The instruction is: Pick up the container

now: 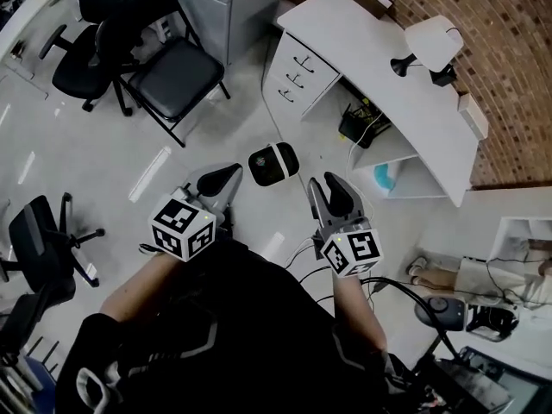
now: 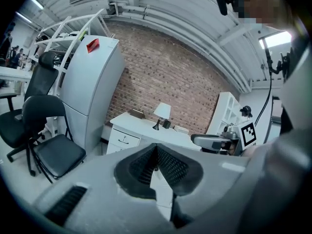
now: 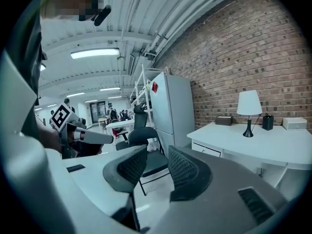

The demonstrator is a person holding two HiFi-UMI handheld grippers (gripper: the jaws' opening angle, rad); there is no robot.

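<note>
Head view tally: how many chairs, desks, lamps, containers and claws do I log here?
Chairs: 3
Desk: 1
Lamp: 1
Container: 1
Claws: 2
Total: 8

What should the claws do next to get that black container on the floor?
Probably lower the right claw toward the container: it is open and empty, the left claw is shut, and the container lies untouched on the floor below.
</note>
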